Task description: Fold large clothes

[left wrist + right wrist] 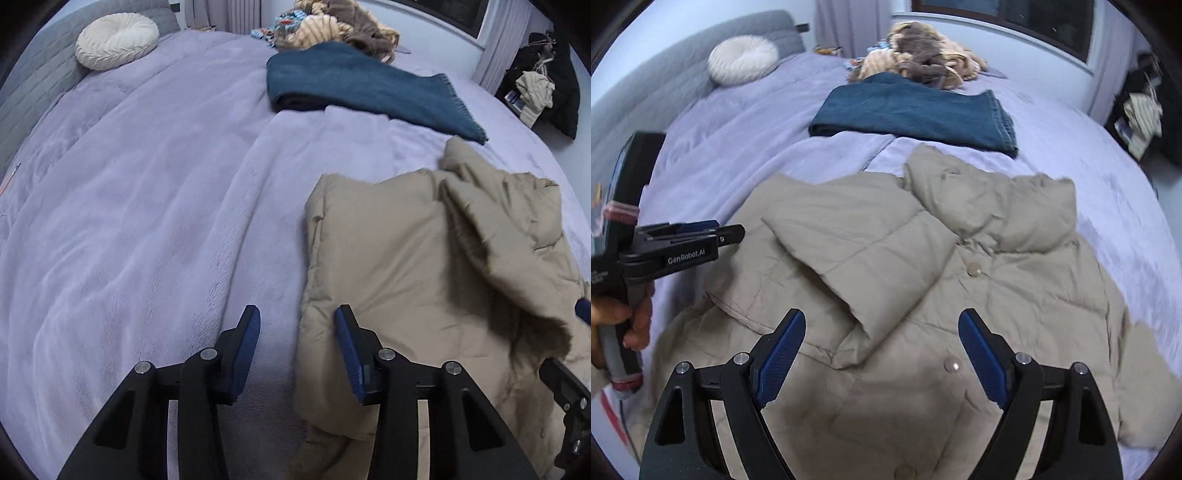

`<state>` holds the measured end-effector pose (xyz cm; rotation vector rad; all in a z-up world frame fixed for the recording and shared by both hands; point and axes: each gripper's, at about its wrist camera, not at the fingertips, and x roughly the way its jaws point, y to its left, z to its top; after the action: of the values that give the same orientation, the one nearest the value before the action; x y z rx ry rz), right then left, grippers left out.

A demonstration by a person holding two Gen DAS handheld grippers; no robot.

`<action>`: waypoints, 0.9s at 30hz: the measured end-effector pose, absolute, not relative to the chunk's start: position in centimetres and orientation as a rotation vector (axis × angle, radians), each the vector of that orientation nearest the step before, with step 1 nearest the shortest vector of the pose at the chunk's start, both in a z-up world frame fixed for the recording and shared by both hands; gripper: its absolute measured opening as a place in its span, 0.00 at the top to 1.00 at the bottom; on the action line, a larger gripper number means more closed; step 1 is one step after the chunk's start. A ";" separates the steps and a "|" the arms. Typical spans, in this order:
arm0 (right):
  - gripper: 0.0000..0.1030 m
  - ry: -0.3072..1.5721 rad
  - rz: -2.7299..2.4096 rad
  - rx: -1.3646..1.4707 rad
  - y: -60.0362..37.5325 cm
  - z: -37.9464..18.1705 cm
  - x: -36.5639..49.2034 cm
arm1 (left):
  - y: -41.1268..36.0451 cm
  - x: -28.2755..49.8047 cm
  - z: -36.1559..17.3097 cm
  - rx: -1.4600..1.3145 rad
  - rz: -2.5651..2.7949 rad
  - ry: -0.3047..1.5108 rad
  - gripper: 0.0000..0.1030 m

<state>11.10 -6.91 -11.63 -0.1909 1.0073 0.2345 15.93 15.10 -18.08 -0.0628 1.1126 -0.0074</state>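
A beige puffer jacket (pixel 979 280) lies front up on the lavender bed cover (pixel 746 133), one sleeve (pixel 857 251) folded across its chest. My right gripper (pixel 882 332) hovers over the snap-button front, jaws wide apart with nothing between them. In the left wrist view the jacket (pixel 399 258) fills the lower right. My left gripper (pixel 298 332) is open at the jacket's left edge, its right finger (pixel 347 343) over the fabric, its left over the bed cover (pixel 147 221). A hand holds the left gripper (pixel 701 236) at the jacket's left side.
A folded teal blanket (pixel 912 110) lies beyond the jacket. Behind it sits a heap of brown and cream clothes (pixel 923 51). A round white cushion (pixel 742 61) leans on the grey headboard (pixel 665 74). Dark clutter (pixel 543 81) stands off the bed at the right.
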 end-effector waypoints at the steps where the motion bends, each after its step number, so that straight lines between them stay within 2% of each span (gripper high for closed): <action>1: 0.15 0.999 0.230 -0.257 -5.6 -12.1 11.2 | 15.0 15.8 -18.9 -0.039 0.005 1.117 0.56; 3: 0.17 0.980 0.197 -0.334 -4.2 -13.1 12.5 | 14.7 15.4 -19.6 -0.003 0.016 1.102 0.56; 5: 0.20 0.972 0.110 -0.285 -5.8 -13.2 13.7 | 14.2 15.2 -19.8 0.011 0.021 1.094 0.56; 9: 0.20 0.964 -0.081 0.065 -13.9 -12.3 13.1 | 14.0 15.6 -20.0 0.023 0.017 1.087 0.56; 12: 0.20 1.009 -0.128 0.358 -20.0 -14.0 11.2 | 13.7 15.7 -20.0 0.046 0.019 1.088 0.56; 16: 0.20 1.061 -0.190 0.533 -24.3 -15.9 8.7 | 13.8 16.0 -19.1 0.062 0.020 1.101 0.56; 20: 0.21 0.997 -0.254 0.666 -27.8 -14.9 6.0 | 15.0 15.9 -15.3 -0.019 -0.021 1.030 0.56; 21: 0.34 0.976 -0.237 0.675 -28.1 -14.5 5.7 | 15.0 16.2 -14.3 -0.033 -0.043 1.005 0.56; 22: 0.58 0.958 -0.201 0.668 -27.9 -13.9 5.8 | 14.6 16.5 -13.6 -0.033 -0.061 0.990 0.56; 23: 0.66 0.954 -0.157 0.639 -27.4 -13.4 6.4 | 14.1 17.1 -13.2 -0.025 -0.083 0.983 0.56; 25: 0.75 0.968 -0.067 0.571 -25.7 -12.9 8.2 | 12.3 18.1 -13.7 0.020 -0.107 0.997 0.56; 27: 0.77 1.006 -0.014 0.512 -24.0 -13.5 10.1 | 10.6 19.0 -15.8 0.082 -0.093 1.046 0.56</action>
<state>10.06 -23.96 -13.53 0.5119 1.0056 -0.0137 19.01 10.57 -15.81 0.0823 1.0457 -0.0926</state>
